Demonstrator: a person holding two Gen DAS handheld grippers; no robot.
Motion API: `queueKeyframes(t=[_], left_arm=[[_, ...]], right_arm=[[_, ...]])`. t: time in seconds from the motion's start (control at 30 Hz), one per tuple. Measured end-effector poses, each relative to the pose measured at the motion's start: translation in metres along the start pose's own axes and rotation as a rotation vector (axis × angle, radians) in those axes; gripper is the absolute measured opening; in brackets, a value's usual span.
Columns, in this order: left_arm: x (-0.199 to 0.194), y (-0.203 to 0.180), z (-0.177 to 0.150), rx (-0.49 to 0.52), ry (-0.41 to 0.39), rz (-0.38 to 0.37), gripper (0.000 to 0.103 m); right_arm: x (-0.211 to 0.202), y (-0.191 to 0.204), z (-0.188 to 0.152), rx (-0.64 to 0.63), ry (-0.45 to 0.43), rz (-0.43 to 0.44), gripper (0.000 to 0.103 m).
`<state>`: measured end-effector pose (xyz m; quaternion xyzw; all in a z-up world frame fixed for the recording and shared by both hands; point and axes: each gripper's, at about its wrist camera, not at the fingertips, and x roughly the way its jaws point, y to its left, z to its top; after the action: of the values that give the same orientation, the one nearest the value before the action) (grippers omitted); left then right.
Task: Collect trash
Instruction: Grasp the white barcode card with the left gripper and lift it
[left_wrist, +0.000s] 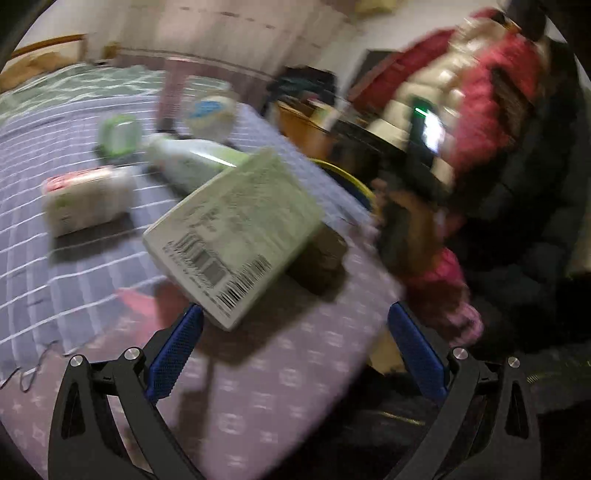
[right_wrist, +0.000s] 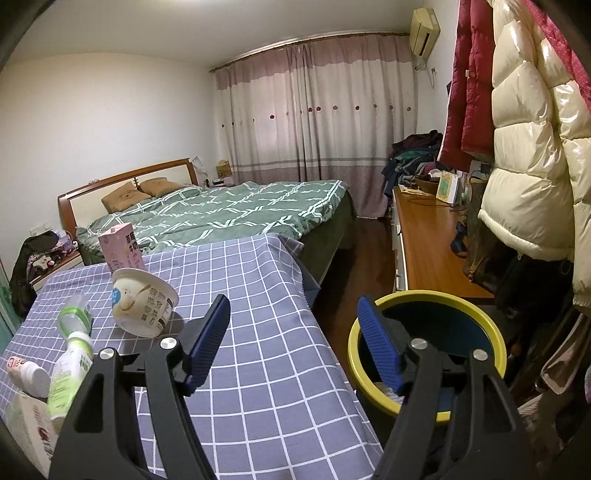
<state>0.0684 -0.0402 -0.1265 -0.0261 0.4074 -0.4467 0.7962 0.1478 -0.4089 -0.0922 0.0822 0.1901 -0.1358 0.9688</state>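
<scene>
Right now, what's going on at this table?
A person is clearing trash off a table with a checked cloth using two handheld grippers. The left gripper is open, with a pale barcoded carton just ahead of its fingers; the view is blurred, so contact is unclear. The right gripper is open and empty, beside the yellow-rimmed bin. A paper cup, bottles and a pink carton sit on the cloth.

A home bedroom: bed (right_wrist: 221, 210), curtains (right_wrist: 314, 110), hanging coats (right_wrist: 524, 147).

Left view motion-blurred; right sharp, dim, fisheye-warped.
</scene>
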Motion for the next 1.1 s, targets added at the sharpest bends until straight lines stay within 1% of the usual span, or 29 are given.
queueKeyframes(t=[0.03, 0.13, 0.2, 0.27, 0.33, 0.37, 0.43, 0.53, 0.6, 0.8, 0.9, 1.03, 1.07, 1.1], left_arm=[[-0.001, -0.005, 0.001, 0.021, 0.007, 0.008, 0.098], [-0.015, -0.013, 0.009, 0.09, 0.002, 0.102, 0.098], [-0.02, -0.011, 0.016, 0.121, 0.002, 0.149, 0.098], [-0.014, -0.013, 0.025, 0.191, 0.026, 0.185, 0.098], [-0.007, -0.012, 0.033, 0.248, 0.051, 0.204, 0.098], [-0.002, -0.008, 0.04, 0.274, 0.072, 0.204, 0.098], [0.01, 0.001, 0.053, 0.299, 0.118, 0.177, 0.098], [0.029, 0.011, 0.067, 0.309, 0.179, 0.136, 0.098], [0.038, 0.013, 0.07, 0.319, 0.203, 0.13, 0.098], [0.065, 0.012, 0.07, 0.372, 0.279, 0.143, 0.098], [0.075, 0.017, 0.07, 0.372, 0.309, 0.17, 0.098], [0.086, 0.023, 0.074, 0.358, 0.32, 0.189, 0.098], [0.088, 0.024, 0.075, 0.358, 0.321, 0.19, 0.097], [0.091, 0.024, 0.075, 0.358, 0.324, 0.191, 0.092]], right_arm=[[0.0, 0.0, 0.0, 0.002, -0.001, 0.001, 0.068], [0.001, 0.0, 0.0, 0.005, 0.001, 0.001, 0.068], [0.002, 0.0, 0.0, 0.008, 0.003, 0.002, 0.068], [0.002, 0.001, 0.001, 0.014, 0.001, 0.004, 0.068], [0.003, 0.0, 0.0, 0.016, 0.003, 0.004, 0.068], [0.003, 0.0, 0.0, 0.016, 0.005, 0.005, 0.068], [0.003, 0.0, 0.0, 0.017, 0.004, 0.005, 0.068], [0.004, -0.001, 0.0, 0.024, 0.009, 0.005, 0.068], [0.006, -0.002, 0.0, 0.032, 0.015, 0.008, 0.068], [0.011, -0.007, 0.0, 0.068, 0.037, 0.027, 0.068], [0.011, -0.009, 0.0, 0.079, 0.042, 0.036, 0.068], [0.012, -0.012, 0.0, 0.09, 0.043, 0.042, 0.068], [0.012, -0.012, -0.001, 0.093, 0.044, 0.044, 0.068], [0.012, -0.013, -0.001, 0.096, 0.044, 0.045, 0.068]])
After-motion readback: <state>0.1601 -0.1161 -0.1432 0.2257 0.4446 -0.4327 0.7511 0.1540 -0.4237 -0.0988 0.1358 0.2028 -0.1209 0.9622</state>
